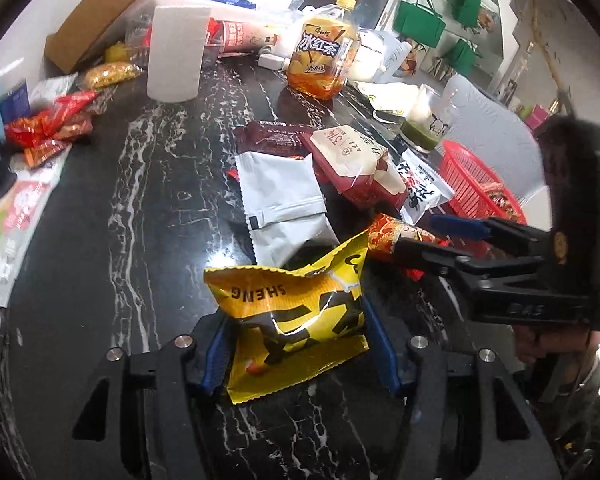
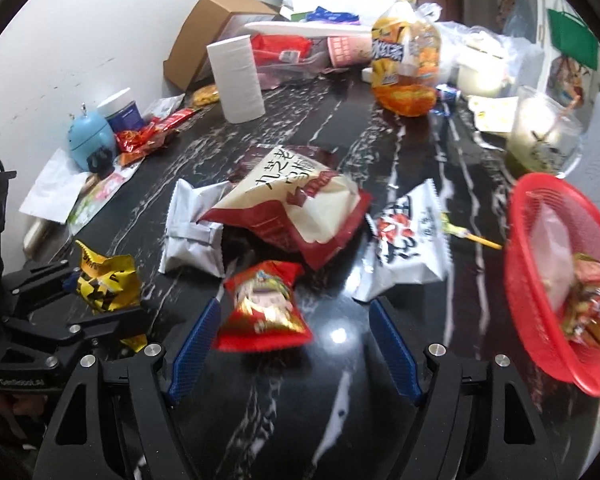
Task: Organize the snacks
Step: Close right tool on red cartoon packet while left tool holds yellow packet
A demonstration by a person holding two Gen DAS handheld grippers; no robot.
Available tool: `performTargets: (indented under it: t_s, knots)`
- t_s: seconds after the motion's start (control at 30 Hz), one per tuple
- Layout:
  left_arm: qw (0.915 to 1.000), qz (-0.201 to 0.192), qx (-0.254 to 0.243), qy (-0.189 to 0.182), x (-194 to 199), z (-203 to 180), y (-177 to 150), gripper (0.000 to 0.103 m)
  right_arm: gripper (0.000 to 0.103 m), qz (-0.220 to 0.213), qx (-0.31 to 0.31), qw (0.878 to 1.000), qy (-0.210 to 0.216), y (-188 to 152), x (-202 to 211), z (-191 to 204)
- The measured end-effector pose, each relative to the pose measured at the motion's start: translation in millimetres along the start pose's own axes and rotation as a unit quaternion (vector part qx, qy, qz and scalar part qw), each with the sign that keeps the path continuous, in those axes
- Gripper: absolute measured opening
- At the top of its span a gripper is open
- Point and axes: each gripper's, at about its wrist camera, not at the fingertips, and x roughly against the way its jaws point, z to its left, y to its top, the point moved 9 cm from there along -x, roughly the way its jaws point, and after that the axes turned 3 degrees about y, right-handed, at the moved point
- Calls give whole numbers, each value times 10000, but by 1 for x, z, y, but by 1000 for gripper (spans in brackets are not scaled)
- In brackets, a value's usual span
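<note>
Snacks lie scattered on the dark counter [image 2: 340, 400], near the red basket [image 2: 540, 280]. Biggest, the red-and-cream bag [image 2: 300, 216], looks puffy and light; take its crimped edge. The left gripper [image 1: 296, 340] pinches the crinkly yellow packet [image 1: 296, 316]. The right gripper [image 2: 296, 344] stands open around the slippery small red packet [image 2: 264, 308].

Legible print on snack packs, bottle, gripper body.

Yellow bag [image 1: 296, 320]: "SHENG", upside down in left wrist view, above large black characters, partly creased. Bottle [image 1: 323, 56]: label "冰红茶"; smaller print below too small to read. Red-and-white pack [image 1: 350, 160]: "37"-like numeral inverted, uncertain; in right wrist view large characters, first reads "九". Left gripper [image 2: 100, 300] body, right wrist view: small white lettering, too blurred to read.
</note>
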Motion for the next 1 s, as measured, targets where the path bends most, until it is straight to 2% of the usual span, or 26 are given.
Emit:
performTargets:
  t_s: [0.1, 0.23, 0.53, 0.67, 0.87, 1.0]
  knots:
    - [10000, 19, 7, 9, -2, 0, 0, 58, 77, 55, 0, 9999, 109, 2, -8, 3]
    - [10000, 63, -41, 61, -3, 1, -1, 58, 72, 177, 35, 9996, 210, 1, -20, 8]
    - [9999, 56, 34, 112, -3, 5, -2, 58, 72, 43, 459, 9988, -191, 1, -26, 12]
    - [9999, 87, 87, 59, -3, 4, -2, 58, 53, 38, 647, 9975, -282, -1, -25, 17]
    - [9999, 89, 53, -11, -1, -3, -6, 58, 52, 135, 735, 9971, -177, -9, -20, 25]
    - [9999, 80, 47, -81, 2, -7, -10, 58, 52, 61, 553, 9984, -73, -16, -10, 27]
